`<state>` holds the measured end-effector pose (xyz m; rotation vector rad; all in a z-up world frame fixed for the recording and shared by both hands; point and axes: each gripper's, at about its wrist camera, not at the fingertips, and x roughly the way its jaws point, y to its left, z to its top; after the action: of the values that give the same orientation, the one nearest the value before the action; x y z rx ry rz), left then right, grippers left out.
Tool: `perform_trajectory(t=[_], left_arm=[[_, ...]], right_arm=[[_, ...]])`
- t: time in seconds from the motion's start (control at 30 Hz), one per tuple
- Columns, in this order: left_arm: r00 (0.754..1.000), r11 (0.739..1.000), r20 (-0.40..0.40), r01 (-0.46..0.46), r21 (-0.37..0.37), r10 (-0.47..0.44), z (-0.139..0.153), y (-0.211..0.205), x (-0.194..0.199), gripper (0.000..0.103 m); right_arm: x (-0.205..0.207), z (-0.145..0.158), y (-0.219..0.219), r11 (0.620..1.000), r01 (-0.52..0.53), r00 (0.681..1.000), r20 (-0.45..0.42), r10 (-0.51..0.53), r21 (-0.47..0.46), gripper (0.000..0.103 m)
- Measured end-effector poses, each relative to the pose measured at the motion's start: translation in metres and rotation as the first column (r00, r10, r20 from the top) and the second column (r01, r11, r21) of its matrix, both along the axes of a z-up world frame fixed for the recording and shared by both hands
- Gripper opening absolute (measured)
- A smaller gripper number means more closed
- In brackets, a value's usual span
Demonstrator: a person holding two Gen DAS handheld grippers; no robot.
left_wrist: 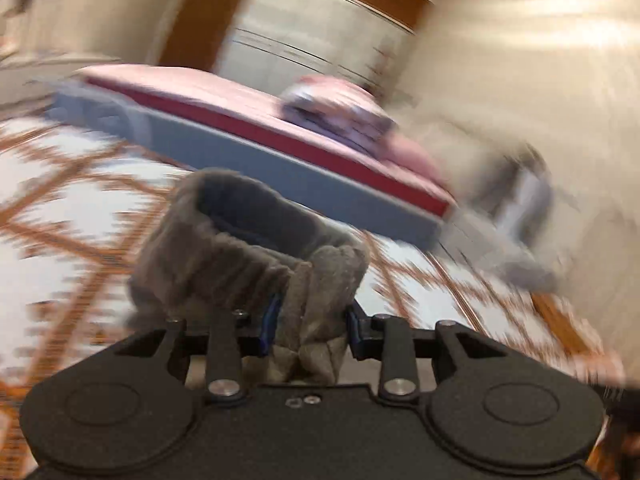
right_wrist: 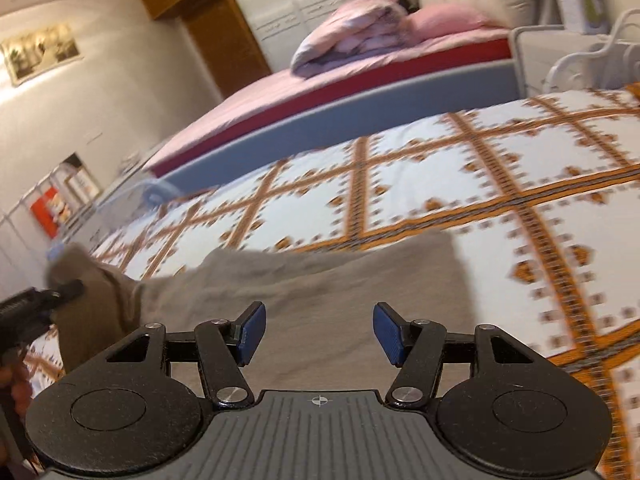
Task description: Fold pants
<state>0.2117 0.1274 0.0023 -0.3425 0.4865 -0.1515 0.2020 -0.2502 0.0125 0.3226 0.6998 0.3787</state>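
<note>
A bedroom, its white bedspread [right_wrist: 460, 184] crossed by orange diamond bands, carries grey-brown soft-knit pants [right_wrist: 320, 280] lying flat near its front edge. The left gripper [left_wrist: 308, 326] pinches a bunched elastic end of them, lifted off the spread; the right gripper [right_wrist: 319, 332] hangs parted and empty above the cloth. A fold looks underway: next, carry the held end across and lay it square.

pants [right_wrist: 320, 280]: grey-brown; bedspread [right_wrist: 500, 184]: white, orange lattice; sheet [right_wrist: 248, 108]: pink
</note>
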Motion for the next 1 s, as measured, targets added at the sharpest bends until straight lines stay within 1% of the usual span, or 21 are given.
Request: perform_trajectory(t=[0.07,0.13,0.17,0.2,0.23,0.27,0.3,0.33,0.4,0.43,0.5,0.53,0.57,0.63,0.73,0.8,0.83,0.87,0.9,0.97,1.0], left_arm=[[0.995,0.995,0.011,0.1,0.002,-0.1,-0.002,-0.043,0.007,0.025],[0.974,0.974,0.008,0.228,0.014,-0.228,-0.006,-0.089,0.01,0.025],[0.955,0.955,-0.014,0.295,0.014,-0.295,-0.011,-0.11,0.012,0.029],[0.94,0.941,-0.043,0.339,0.026,-0.337,-0.018,-0.128,0.012,0.032],[0.934,0.934,-0.072,0.354,0.042,-0.351,-0.025,-0.138,0.012,0.04],[0.936,0.936,-0.094,0.347,0.057,-0.341,-0.031,-0.145,0.011,0.055],[0.944,0.944,-0.093,0.323,0.065,-0.317,-0.035,-0.145,0.01,0.059],[0.948,0.948,-0.093,0.311,0.066,-0.304,-0.037,-0.144,0.009,0.059],[0.953,0.955,-0.083,0.294,0.03,-0.29,-0.035,-0.137,0.009,0.064],[0.956,0.958,-0.069,0.288,0.023,-0.285,-0.033,-0.135,0.006,0.074],[0.967,0.966,-0.046,0.254,0.047,-0.252,-0.025,-0.132,0.004,0.073],[0.973,0.973,-0.049,0.228,0.039,-0.226,-0.022,-0.124,0.005,0.072],[0.977,0.979,-0.058,0.205,0.023,-0.203,-0.021,-0.113,0.006,0.07],[0.985,0.987,-0.079,0.159,0.031,-0.156,-0.018,-0.093,0.008,0.069],[0.989,0.994,-0.121,0.094,0.054,-0.087,-0.018,-0.061,0.005,0.069],[0.986,0.997,-0.159,0.051,0.059,-0.041,-0.02,-0.04,0.003,0.069],[0.984,0.997,-0.175,0.028,0.067,-0.016,-0.022,-0.03,0.002,0.069],[0.981,0.997,-0.192,0.011,0.073,0.003,-0.023,-0.02,0.0,0.069],[0.979,0.997,-0.202,-0.007,0.082,0.023,-0.023,-0.011,-0.001,0.069],[0.976,0.995,-0.208,-0.042,0.092,0.061,-0.024,0.006,-0.007,0.069],[0.975,0.995,-0.213,-0.052,0.091,0.07,-0.024,0.013,-0.009,0.069]], right_arm=[[-0.003,0.007,-0.021,1.0,0.03,1.0,0.003,-0.03,0.005,0.06],[-0.003,0.009,-0.04,0.998,0.053,0.999,-0.01,-0.052,0.018,0.06],[-0.002,0.008,-0.047,0.998,0.063,0.998,-0.013,-0.063,0.03,0.061],[0.0,0.006,-0.056,0.996,0.074,0.997,-0.024,-0.073,0.052,0.065],[0.002,0.003,-0.061,0.993,0.089,0.996,-0.038,-0.087,0.073,0.068],[0.004,0.0,-0.065,0.99,0.107,0.993,-0.053,-0.103,0.093,0.076],[0.006,-0.002,-0.068,0.986,0.125,0.991,-0.065,-0.118,0.109,0.078],[0.007,-0.005,-0.069,0.982,0.14,0.988,-0.08,-0.13,0.125,0.078],[0.01,-0.01,-0.069,0.975,0.142,0.986,-0.11,-0.124,0.173,0.078],[0.009,-0.01,-0.068,0.971,0.138,0.987,-0.113,-0.118,0.195,0.078],[0.006,-0.008,-0.064,0.97,0.14,0.987,-0.102,-0.122,0.198,0.078],[0.005,-0.007,-0.063,0.97,0.128,0.989,-0.101,-0.108,0.208,0.078],[0.005,-0.008,-0.061,0.967,0.107,0.991,-0.104,-0.085,0.233,0.078],[0.003,-0.01,-0.055,0.965,0.062,0.992,-0.121,-0.032,0.255,0.078],[-0.003,-0.015,-0.041,0.973,0.006,0.989,-0.146,0.029,0.232,0.078],[-0.005,-0.014,-0.034,0.972,-0.014,0.991,-0.127,0.045,0.234,0.076],[-0.005,-0.013,-0.032,0.973,-0.018,0.993,-0.112,0.045,0.231,0.074],[-0.004,-0.014,-0.029,0.971,-0.024,0.993,-0.11,0.051,0.239,0.066],[-0.001,-0.017,-0.027,0.968,-0.031,0.991,-0.121,0.063,0.25,0.06],[0.006,-0.025,-0.019,0.971,-0.026,0.985,-0.162,0.066,0.239,0.051],[0.009,-0.028,-0.015,0.972,-0.027,0.982,-0.175,0.069,0.232,0.049]])
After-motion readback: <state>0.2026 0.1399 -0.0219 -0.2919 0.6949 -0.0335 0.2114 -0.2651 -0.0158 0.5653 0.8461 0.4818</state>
